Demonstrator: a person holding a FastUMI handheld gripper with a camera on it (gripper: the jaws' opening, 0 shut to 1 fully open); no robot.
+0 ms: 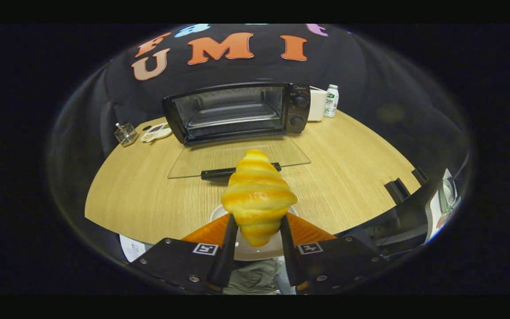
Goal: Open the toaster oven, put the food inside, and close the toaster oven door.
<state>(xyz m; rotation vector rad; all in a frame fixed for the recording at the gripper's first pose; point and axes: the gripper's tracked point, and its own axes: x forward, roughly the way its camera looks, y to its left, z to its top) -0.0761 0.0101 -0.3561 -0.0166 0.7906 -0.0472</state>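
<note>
Gripper (pixel 258 228) clamps croissant (pixel 258 197) before open toaster oven (pixel 237 113); carry it level, seemingly clearing the lowered door (pixel 237 157)

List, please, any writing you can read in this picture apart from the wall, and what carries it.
Toaster oven: small mark above the knobs, too blurred to read.
Bottle: label print too small to read.
Gripper, shut on the croissant: square markers only, no words.

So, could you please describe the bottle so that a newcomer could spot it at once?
Start at the toaster oven, open at the table's far side. Past its knob end stands a white box, then the bottle. It is the only tall, slim, capped thing there.
</note>
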